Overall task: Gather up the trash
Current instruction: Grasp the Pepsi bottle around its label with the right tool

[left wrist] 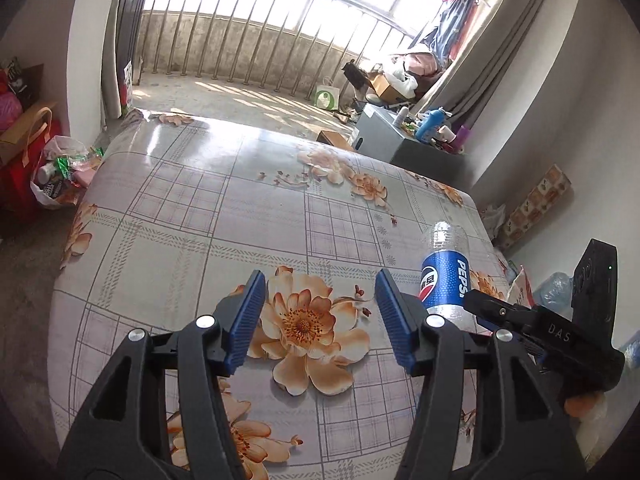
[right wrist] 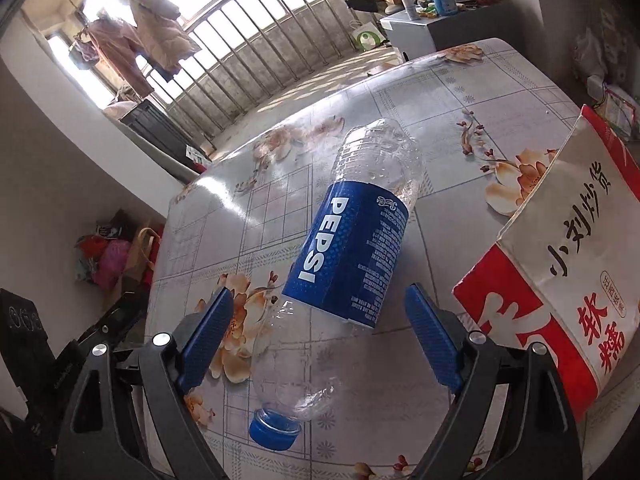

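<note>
Clear plastic Pepsi bottle (right wrist: pixel 352 240) is lying on its side on the floral tablecloth (left wrist: pixel 224 208) near the table's right edge, sitting untouched between the spread jaws of the right gripper (right wrist: pixel 320 344), red-white bag (right wrist: pixel 560 280) crowding just beside, left gripper (left wrist: pixel 320 320) hovering spread over open cloth.

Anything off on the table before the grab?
Yes: the Pepsi bottle lies on its side on the table, empty and dented, cap still on. It sits between the open right gripper fingers, ungrasped. The left gripper is open, holding nothing.
</note>
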`<action>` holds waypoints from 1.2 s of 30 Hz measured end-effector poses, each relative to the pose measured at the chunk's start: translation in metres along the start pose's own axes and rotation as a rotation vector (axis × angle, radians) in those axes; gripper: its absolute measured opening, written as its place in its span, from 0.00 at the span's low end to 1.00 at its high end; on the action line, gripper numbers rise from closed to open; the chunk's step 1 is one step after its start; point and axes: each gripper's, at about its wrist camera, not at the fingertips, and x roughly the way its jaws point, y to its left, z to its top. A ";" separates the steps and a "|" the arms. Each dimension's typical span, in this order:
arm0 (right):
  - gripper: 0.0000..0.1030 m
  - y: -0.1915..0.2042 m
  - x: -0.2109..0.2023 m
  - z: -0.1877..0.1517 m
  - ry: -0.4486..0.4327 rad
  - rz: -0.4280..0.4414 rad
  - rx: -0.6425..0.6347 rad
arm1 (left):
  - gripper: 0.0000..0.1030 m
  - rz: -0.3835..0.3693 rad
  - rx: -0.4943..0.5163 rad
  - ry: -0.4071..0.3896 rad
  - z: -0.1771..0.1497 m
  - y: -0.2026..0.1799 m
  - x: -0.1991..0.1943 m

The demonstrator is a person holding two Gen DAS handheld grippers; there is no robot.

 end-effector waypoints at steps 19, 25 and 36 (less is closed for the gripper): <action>0.65 0.006 0.023 -0.027 0.192 0.093 -0.056 | 0.59 0.030 0.006 -0.047 0.002 0.000 -0.036; 0.65 0.030 -0.009 -0.076 0.295 0.098 -0.353 | 0.59 0.016 0.032 -0.043 -0.003 -0.016 -0.039; 0.61 -0.001 -0.066 -0.137 0.347 0.030 -0.551 | 0.59 -0.034 0.103 -0.002 -0.014 -0.053 -0.032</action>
